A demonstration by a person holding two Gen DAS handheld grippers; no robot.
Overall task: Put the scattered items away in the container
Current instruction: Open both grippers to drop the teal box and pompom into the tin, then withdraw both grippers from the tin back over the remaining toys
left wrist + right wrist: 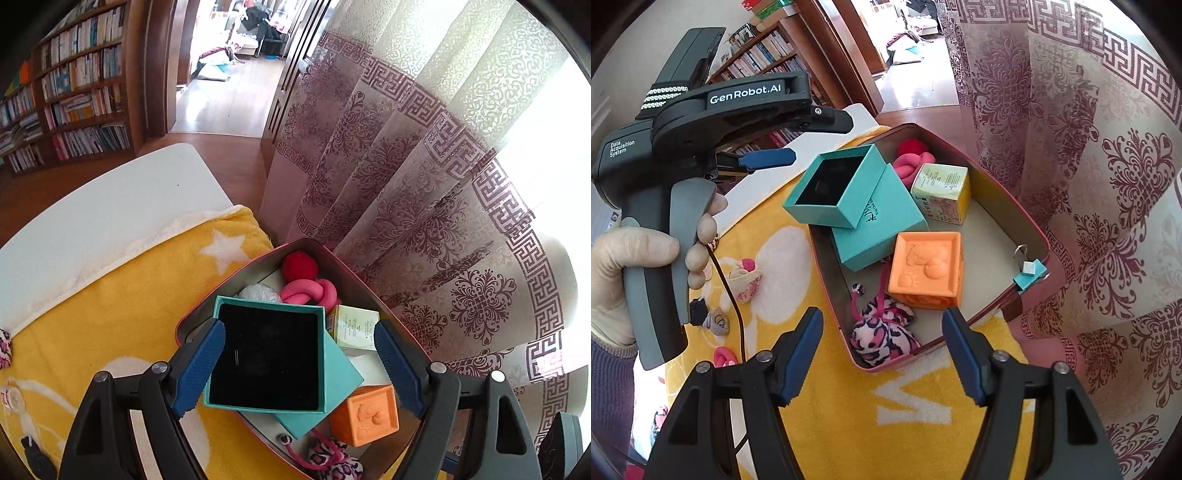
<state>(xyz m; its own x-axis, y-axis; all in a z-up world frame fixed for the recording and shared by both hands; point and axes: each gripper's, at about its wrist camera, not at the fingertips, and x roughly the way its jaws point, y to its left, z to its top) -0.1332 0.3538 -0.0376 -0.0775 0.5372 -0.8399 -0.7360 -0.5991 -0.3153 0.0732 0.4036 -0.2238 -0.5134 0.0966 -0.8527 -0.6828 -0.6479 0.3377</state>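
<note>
The open teal box (831,188) rests tilted on the tin's (1043,236) near rim and on its lid (882,225); a nudge may tip it onto the yellow blanket (916,417). The left gripper (299,365) hovers over it, jaws wide, apparently not gripping. The right gripper (882,356) hangs low before the tin, jaws open, empty.

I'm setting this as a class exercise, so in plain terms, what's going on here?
A person is tidying small items into a metal tin on a yellow blanket. The left gripper is open over the tin, straddling an open teal box that rests tilted on the tin's edge. The right gripper hangs open and empty at the tin's near edge. An orange block is already inside; hair ties are not yet collected from the blanket.
</note>
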